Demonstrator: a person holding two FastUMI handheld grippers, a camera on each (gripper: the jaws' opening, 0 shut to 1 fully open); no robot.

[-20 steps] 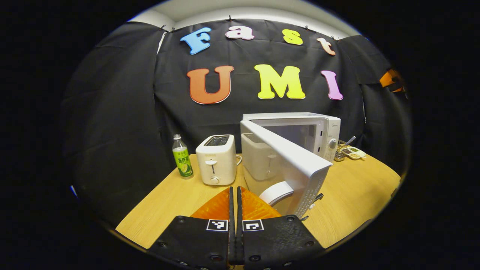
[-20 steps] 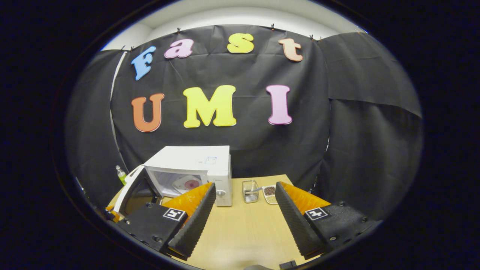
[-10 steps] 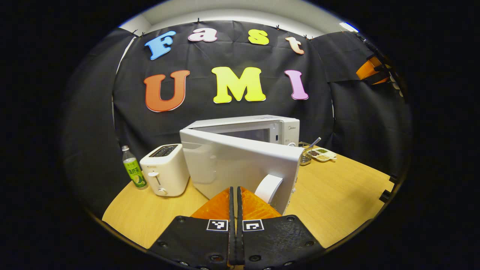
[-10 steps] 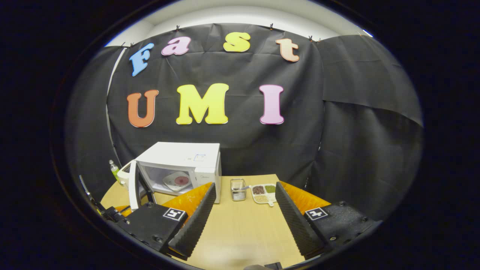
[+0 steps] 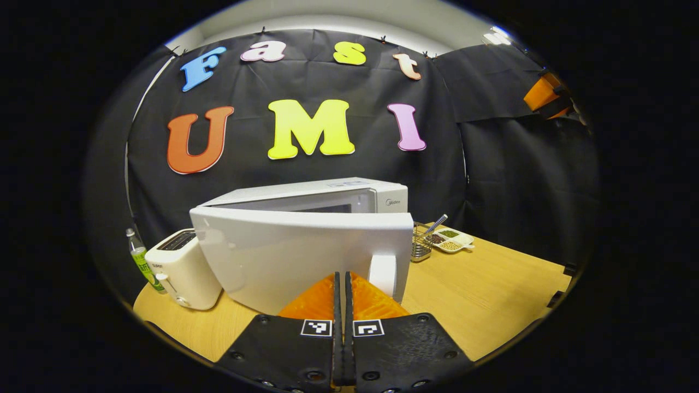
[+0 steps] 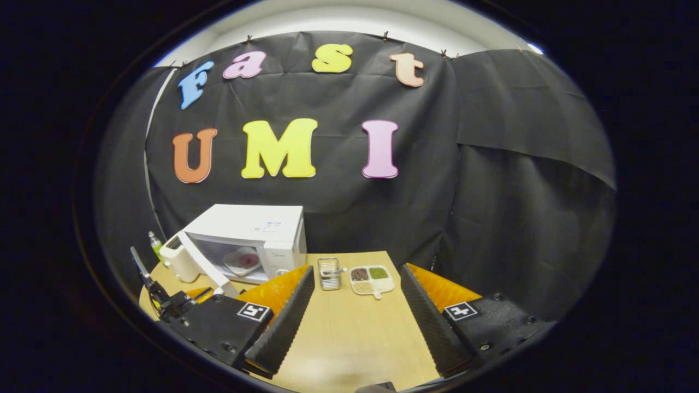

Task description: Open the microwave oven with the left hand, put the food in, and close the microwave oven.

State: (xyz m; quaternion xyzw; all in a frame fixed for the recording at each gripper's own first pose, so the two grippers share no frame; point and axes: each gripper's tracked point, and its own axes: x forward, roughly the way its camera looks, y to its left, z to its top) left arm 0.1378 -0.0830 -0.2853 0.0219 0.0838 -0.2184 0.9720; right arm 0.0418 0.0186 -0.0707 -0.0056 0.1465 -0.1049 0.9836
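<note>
Left tool [image 5: 341, 281] fingers pressed flat together, nothing between them, nose right at the microwave door [image 5: 306, 256] beside its handle [image 5: 382, 274]. Can't tell if it's touching. Reads as a closed-finger push: a shut tool makes a stiff blunt pusher, no need to grab the handle to swing the door home.

Right tool [image 6: 355, 305] is spread wide, holding nothing, parked back over the table [image 6: 355, 338], well clear of the door's arc.

Microwave [image 6: 248, 240] sits at the back left of the table. Door partly ajar, a gap open at the latch side. In the right gripper view a plate of food [image 6: 243, 260] lies inside the cavity, so my call: loading is done and only closing is left.

Table is light wood. Toaster [image 5: 183, 270] and a green-labelled bottle [image 5: 140, 259] stand left of the microwave, on the hinge side; a small wire basket [image 6: 329, 273] and a divided dish [image 6: 372, 279] to its right. None of it blocks the door. Black cloth walls all round, pale ceiling above.
</note>
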